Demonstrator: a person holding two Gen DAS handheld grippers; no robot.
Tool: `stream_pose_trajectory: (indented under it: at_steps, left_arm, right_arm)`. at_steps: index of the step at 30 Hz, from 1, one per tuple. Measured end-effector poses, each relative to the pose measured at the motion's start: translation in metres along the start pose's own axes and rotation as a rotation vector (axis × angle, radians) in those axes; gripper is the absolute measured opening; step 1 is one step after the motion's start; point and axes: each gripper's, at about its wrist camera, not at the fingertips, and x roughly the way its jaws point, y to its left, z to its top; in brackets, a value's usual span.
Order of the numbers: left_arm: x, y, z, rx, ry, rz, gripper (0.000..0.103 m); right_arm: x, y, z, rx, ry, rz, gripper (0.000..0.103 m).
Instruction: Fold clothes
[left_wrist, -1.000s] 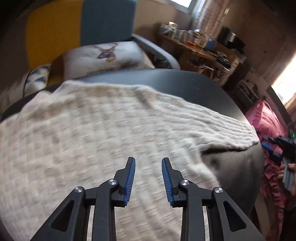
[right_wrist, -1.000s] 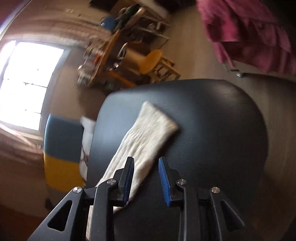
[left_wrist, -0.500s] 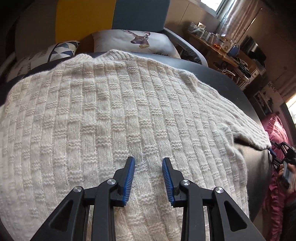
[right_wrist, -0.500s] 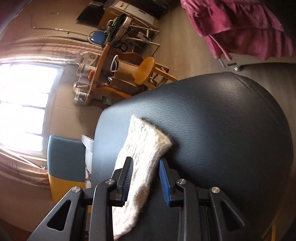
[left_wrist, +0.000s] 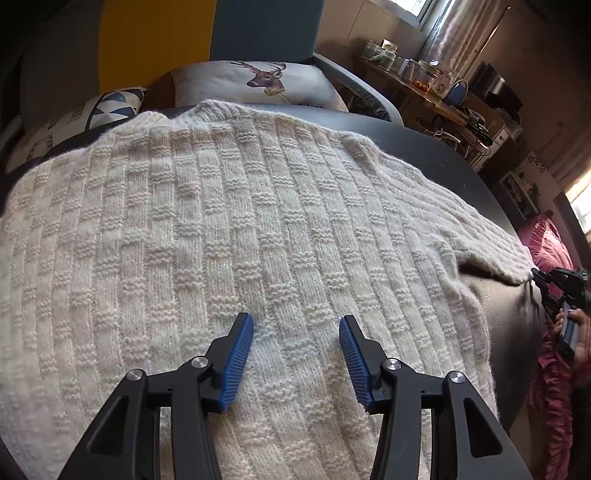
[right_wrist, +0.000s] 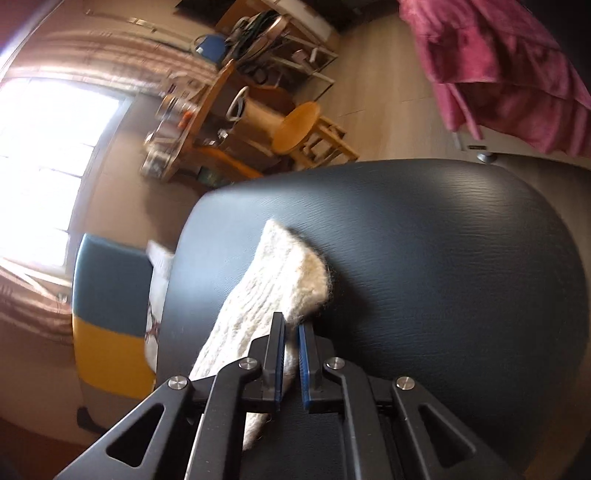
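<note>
My left gripper (left_wrist: 295, 325): jaws opening, blue pads apart, nothing pinched, only knit below the gap. Hangs over body of cream sweater (left_wrist: 258, 221), spread flat across black round table (left_wrist: 424, 147).

My right gripper (right_wrist: 291, 328): jaws pressed together, pinching sleeve cuff (right_wrist: 291, 273) at its edge. Sleeve lies across table, cuff end toward table middle. Same gripper seen at far right of left view, at sleeve tip.

Beyond the table: deer cushion (left_wrist: 258, 79), blue-and-yellow chair (right_wrist: 107, 317), wooden stool (right_wrist: 295, 127), pink fabric (right_wrist: 498, 66).
</note>
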Motion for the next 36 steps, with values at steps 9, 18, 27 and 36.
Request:
stream_pose_trajectory:
  at_steps: [9, 18, 27, 36]
  left_arm:
    - [-0.007, 0.013, 0.015, -0.129, 0.046, -0.097, 0.050]
    - [-0.007, -0.011, 0.053, -0.185, 0.080, -0.254, 0.050]
    - [0.044, -0.080, 0.115, -0.259, 0.243, -0.477, 0.050]
    - [0.101, -0.121, 0.148, -0.339, 0.378, -0.532, 0.051]
  right_arm:
    - [0.040, 0.114, -0.035, -0.264, 0.133, 0.152, 0.006]
    - [0.106, 0.196, -0.166, -0.658, 0.378, 0.117, 0.006]
    - [0.096, 0.186, -0.193, -0.797, 0.346, 0.090, 0.006]
    - [0.082, 0.197, -0.222, -1.038, 0.311, 0.064, 0.006]
